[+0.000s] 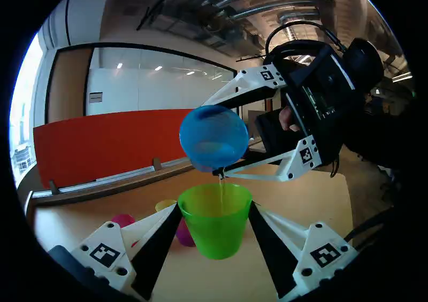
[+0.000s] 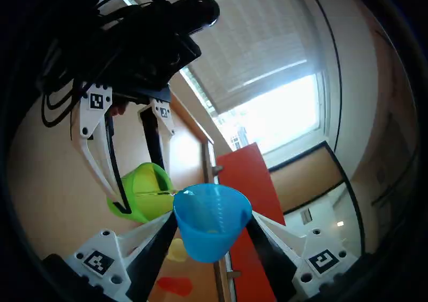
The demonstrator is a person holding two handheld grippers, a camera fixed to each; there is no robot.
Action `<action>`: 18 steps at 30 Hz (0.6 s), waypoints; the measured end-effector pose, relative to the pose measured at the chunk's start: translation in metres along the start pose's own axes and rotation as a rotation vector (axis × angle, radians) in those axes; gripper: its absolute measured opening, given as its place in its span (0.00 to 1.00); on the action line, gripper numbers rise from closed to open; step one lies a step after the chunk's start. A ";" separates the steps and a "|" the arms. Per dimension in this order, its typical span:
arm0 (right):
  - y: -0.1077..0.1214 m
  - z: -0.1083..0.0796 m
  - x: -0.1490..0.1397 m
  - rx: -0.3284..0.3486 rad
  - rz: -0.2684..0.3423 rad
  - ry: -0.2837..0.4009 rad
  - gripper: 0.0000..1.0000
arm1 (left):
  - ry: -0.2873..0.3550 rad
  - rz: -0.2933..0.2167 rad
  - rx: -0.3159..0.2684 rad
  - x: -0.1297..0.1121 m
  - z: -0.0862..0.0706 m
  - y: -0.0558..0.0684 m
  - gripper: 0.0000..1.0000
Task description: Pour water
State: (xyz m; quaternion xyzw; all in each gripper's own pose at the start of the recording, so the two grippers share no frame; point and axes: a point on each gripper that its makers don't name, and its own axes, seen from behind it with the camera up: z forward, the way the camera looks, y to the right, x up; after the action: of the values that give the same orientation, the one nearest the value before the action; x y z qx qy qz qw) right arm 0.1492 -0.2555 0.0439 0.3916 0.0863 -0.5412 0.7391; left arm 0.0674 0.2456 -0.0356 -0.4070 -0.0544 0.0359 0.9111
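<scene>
My left gripper (image 1: 214, 216) is shut on a green cup (image 1: 215, 224), held upright above the wooden table (image 1: 315, 195). Above it my right gripper (image 1: 216, 136), seen farther off with a hand on it, is shut on a blue cup (image 1: 214, 136) tipped toward the green one. A thin stream of water (image 1: 221, 187) falls from the blue cup's rim into the green cup. In the right gripper view my right gripper (image 2: 212, 230) clamps the blue cup (image 2: 210, 227), with the green cup (image 2: 142, 192) and the left gripper (image 2: 134, 157) just beyond its rim.
A pink cup (image 1: 122, 220), a yellow cup (image 1: 165, 204) and a purple cup (image 1: 185, 233) lie on the table behind the green cup. An orange partition (image 1: 107, 141) runs along the table's far edge. A person's dark sleeve (image 1: 380, 141) fills the right side.
</scene>
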 end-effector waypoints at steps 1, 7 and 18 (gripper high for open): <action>0.000 0.000 0.000 0.000 -0.004 0.000 0.91 | 0.000 -0.001 0.000 0.000 0.000 0.000 0.88; 0.002 0.002 0.001 -0.001 -0.030 -0.001 0.91 | 0.002 -0.007 0.000 0.000 0.001 -0.001 0.88; 0.004 0.003 0.004 -0.005 -0.062 -0.002 0.91 | 0.003 -0.007 -0.001 0.001 0.001 -0.001 0.88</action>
State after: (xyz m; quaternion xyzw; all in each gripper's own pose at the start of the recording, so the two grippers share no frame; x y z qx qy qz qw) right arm 0.1536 -0.2603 0.0458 0.3863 0.0990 -0.5643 0.7229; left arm 0.0681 0.2459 -0.0341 -0.4072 -0.0544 0.0322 0.9112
